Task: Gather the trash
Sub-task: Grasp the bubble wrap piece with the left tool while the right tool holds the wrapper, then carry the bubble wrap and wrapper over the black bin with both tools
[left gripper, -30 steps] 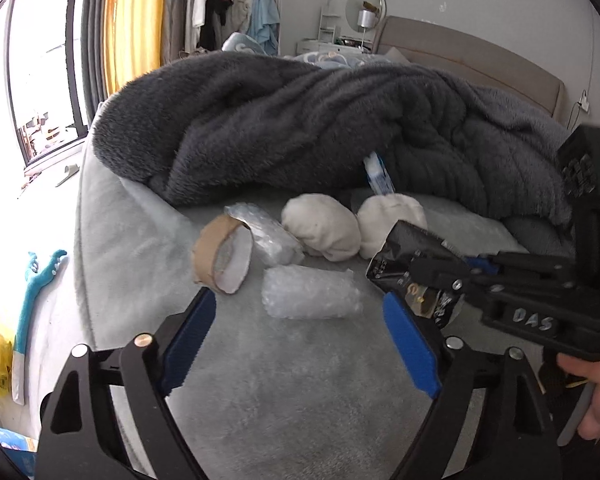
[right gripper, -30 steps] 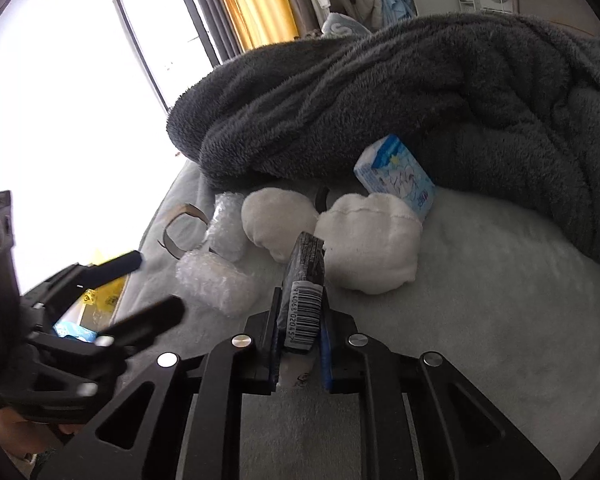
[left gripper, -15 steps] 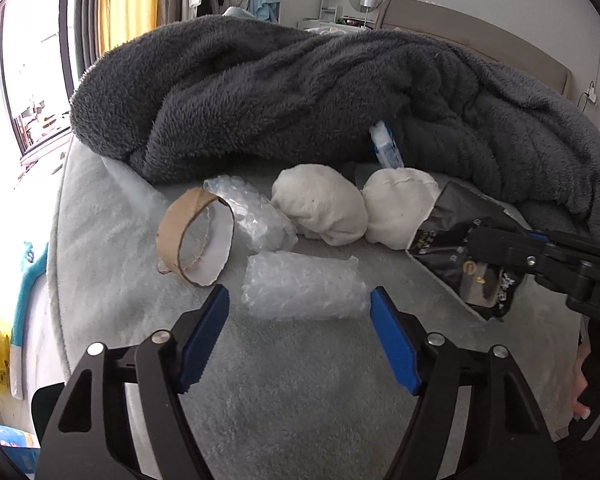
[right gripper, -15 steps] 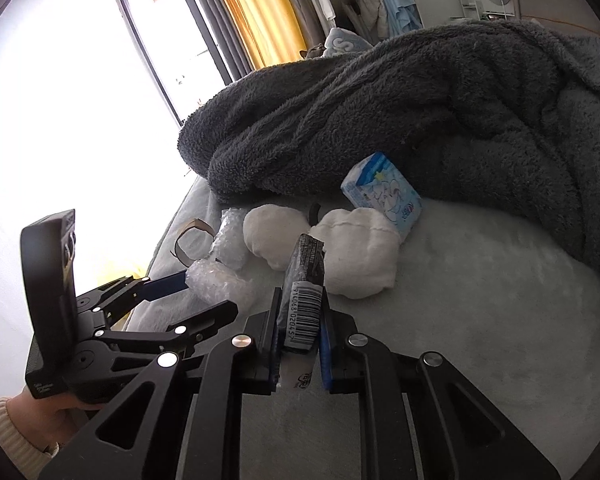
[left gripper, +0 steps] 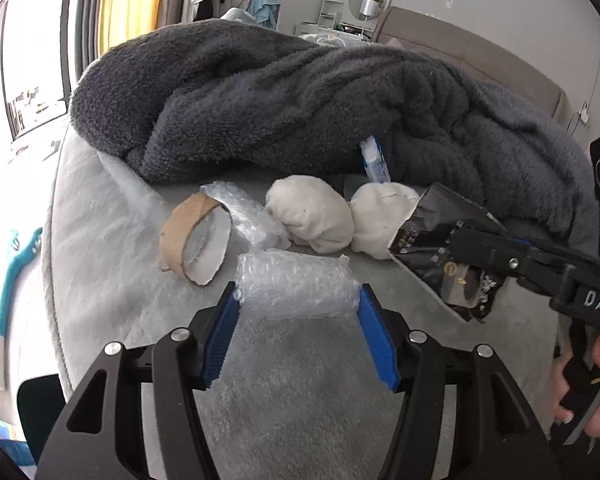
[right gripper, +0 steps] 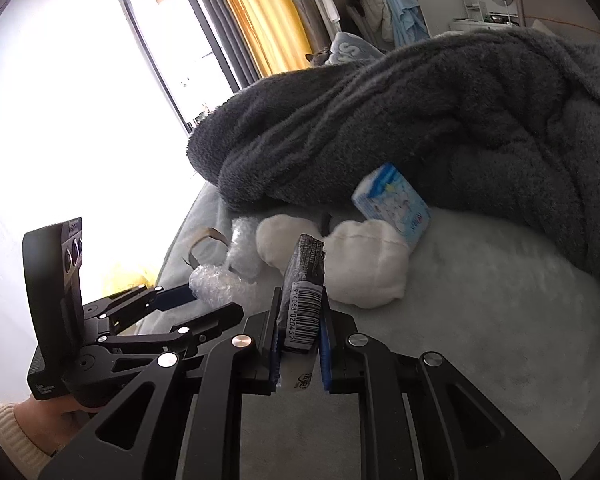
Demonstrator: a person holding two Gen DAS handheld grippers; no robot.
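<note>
Left gripper [left gripper: 298, 300] is down on the grey bed cover [left gripper: 100, 240] w/ a roll of bubble wrap [left gripper: 296, 286] sitting between its blue pads [left gripper: 220, 332]. Jaws have just been closing in on it, and both pad tips now look like they're touching the roll's ends, so it's pinched, tho only lightly by the look of it.

Everything else relative to that roll:
- 2nd bubble wrap roll [left gripper: 248, 216] just behind it, leaning towards the blanket
- torn cardboard ring [left gripper: 196, 236] behind and to the left, standing on edge, touching the 2nd roll
- two white wads [left gripper: 312, 216] behind and to the right, side by side & touching each other
- blue/white tissue pack [right gripper: 392, 204] past the wads, tucked against the edge of the dark grey blanket [left gripper: 300, 100]
- blanket is heaped across the whole back of the bed

Right gripper [right gripper: 300, 344] is off to the right of the roll, held above the cover. Its jaws are clamped tight on a black wrapper [right gripper: 304, 280], barcode end facing the cam, rest of it sticking out fwd past the tips. From the left cam the wrapper looks crumpled and sits in front of the right-hand wad.

A hand w/ a cream sleeve [right gripper: 4, 432] holds the left gripper's handle.
</note>
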